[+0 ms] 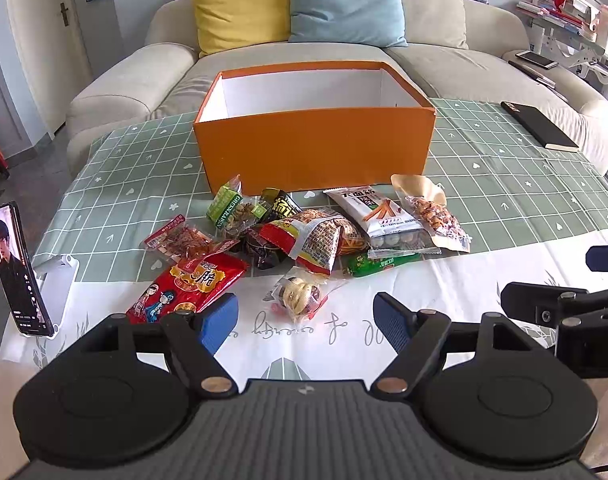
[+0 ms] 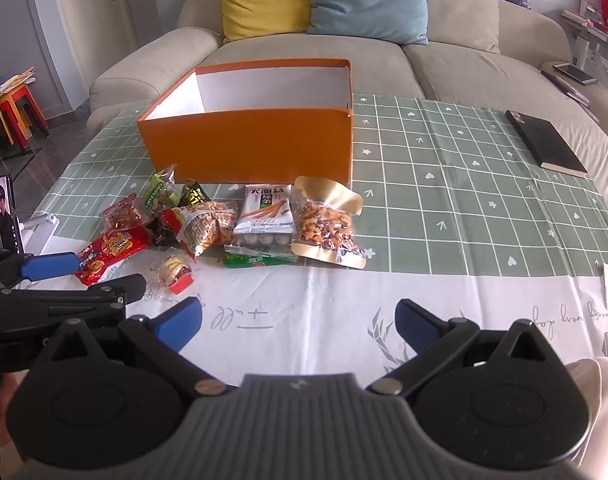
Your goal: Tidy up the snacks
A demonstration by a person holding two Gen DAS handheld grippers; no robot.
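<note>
Your left gripper (image 1: 306, 320) hovers low over the white strip of the tablecloth (image 1: 504, 184), jaws spread wide and holding nothing; your right gripper (image 2: 299, 322) sits just beside it, jaws likewise released and bare; from the right wrist view you can see the left one's blue pad (image 2: 49, 264) poking in near the red packet.

The orange box (image 1: 316, 148) is your landmark; it stands open-topped on the green checked part of the cloth, white inside, and no snacks show in the part of its inside you can see. The snack pile (image 1: 304, 236) lies just in front of the box, on your side of it; at the box's near left corner, the green raisin packet (image 1: 227, 210); in front of the box toward its right end, the white packet with orange sticks (image 1: 378, 210) and, touching it, the clear-windowed nut pouch (image 1: 432, 212); further out from the box, the big red packet (image 1: 191, 284) and the small clear-wrapped snack (image 1: 299, 296), the latter lying nearest your left jaws, apart from them.

Well to the left of the box, a phone (image 1: 17, 268) stands upright on a white stand, its screen lit; to the box's right, a black notebook (image 1: 538, 124) lies flat near the table edge; behind the box, the sofa (image 1: 143, 76) with a yellow cushion (image 1: 239, 4) and a blue cushion (image 1: 344, 0).
</note>
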